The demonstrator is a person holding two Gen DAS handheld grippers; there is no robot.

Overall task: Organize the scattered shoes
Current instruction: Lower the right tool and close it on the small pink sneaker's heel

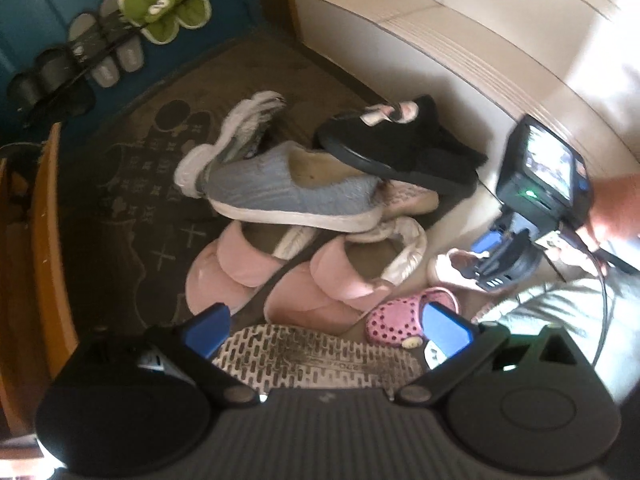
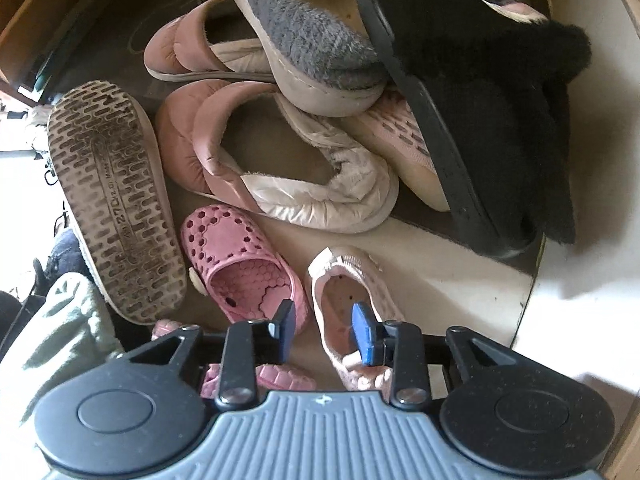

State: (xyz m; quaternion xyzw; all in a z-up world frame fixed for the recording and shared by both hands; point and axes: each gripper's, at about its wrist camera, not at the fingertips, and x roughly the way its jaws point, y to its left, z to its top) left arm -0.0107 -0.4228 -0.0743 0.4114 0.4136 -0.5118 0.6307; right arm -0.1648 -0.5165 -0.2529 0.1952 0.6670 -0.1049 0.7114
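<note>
the shoes lay heaped on the brown mat (image 1: pixel 120 184): grey slipper (image 1: pixel 280 192) over pink slippers (image 1: pixel 240 268), black slipper (image 1: pixel 404 148) tilted on top. the right gripper (image 2: pixel 323 330), jaws apart, straddled the side wall of a small pale pink shoe (image 2: pixel 344 292), seemingly about to pinch it; closing squarely would matter. the left gripper (image 1: pixel 326 326) hung wide apart above an upturned sole (image 1: pixel 316 360).
</note>
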